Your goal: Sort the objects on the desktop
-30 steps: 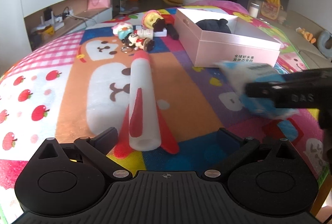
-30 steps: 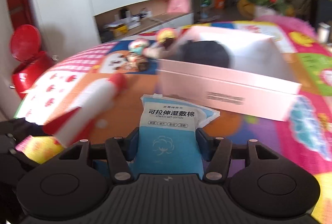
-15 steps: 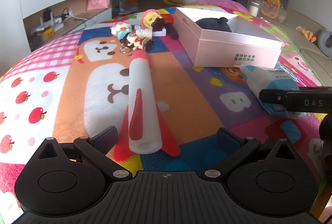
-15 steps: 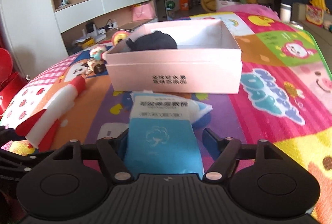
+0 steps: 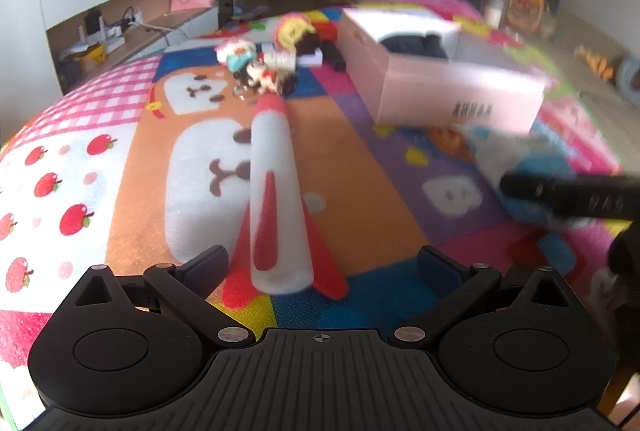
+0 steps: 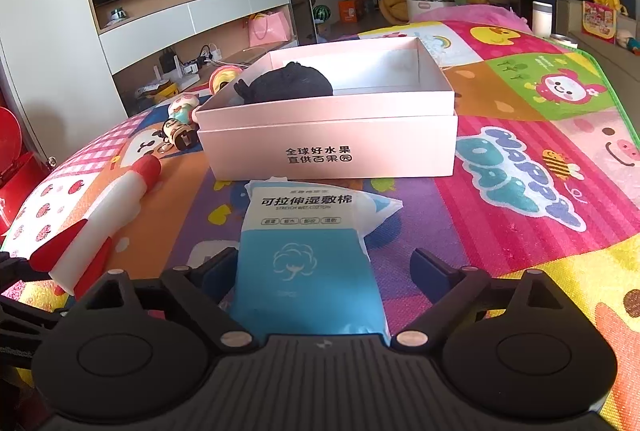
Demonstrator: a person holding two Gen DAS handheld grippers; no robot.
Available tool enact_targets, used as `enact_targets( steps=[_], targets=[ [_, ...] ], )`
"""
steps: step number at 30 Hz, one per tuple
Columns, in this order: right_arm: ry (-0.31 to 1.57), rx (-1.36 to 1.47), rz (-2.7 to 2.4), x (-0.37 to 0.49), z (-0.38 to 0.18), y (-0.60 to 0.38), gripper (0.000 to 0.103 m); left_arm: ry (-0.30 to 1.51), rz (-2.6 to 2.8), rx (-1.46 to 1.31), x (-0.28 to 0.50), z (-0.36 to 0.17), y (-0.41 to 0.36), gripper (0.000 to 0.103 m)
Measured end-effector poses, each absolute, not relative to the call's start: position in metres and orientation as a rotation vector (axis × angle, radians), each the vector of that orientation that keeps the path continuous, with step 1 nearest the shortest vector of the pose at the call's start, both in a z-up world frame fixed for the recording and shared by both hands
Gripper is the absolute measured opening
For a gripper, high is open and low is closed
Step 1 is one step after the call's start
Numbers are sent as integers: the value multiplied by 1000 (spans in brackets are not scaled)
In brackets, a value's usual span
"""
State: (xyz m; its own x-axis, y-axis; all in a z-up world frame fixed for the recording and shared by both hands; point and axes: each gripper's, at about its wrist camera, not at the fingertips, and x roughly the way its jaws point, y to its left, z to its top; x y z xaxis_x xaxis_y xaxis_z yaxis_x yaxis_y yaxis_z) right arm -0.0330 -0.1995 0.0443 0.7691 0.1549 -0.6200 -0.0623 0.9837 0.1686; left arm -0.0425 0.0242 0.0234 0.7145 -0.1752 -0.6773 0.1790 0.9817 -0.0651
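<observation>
My right gripper (image 6: 322,267) is opening, its jaws clear of the wipes packet (image 6: 308,251) lying lengthwise between them at lower centre, pointing at the pink box (image 6: 332,147) just beyond. My left gripper (image 5: 324,265) is spread wide around the foam rocket (image 5: 272,199), untouched. Open mat (image 6: 520,223) lies to the right.
</observation>
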Motion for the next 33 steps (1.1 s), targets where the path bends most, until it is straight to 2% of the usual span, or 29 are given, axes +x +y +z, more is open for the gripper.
enact_targets(
  steps=[3,6,9,11,13,15,18,20,22,24,33],
  targets=[
    [681,143,113,-33,44,-199,97,693,-162,30,-43,35,26,69],
    [685,146,108,-32,44,-200,98,686,-132,38,-31,39,27,77],
    [684,150,103,-32,43,-200,98,707,-104,57,-15,36,25,75],
    [681,156,100,-33,43,-201,98,724,-102,64,-6,31,25,71],
    [679,157,103,-33,43,-202,97,747,-96,65,2,27,25,60],
    [677,155,106,-33,43,-201,97,757,-94,62,5,24,26,55],
    [678,134,113,-32,44,-198,97,750,-98,79,3,24,26,39],
    [673,96,126,-33,46,-192,90,747,-105,82,-1,25,27,37],
    [664,53,152,-35,49,-184,77,740,-113,85,-8,26,27,36],
    [681,42,177,-32,52,-179,56,733,-117,86,-15,28,28,36],
    [712,79,243,-52,88,-199,53,646,-208,114,-71,62,22,35]
  ],
)
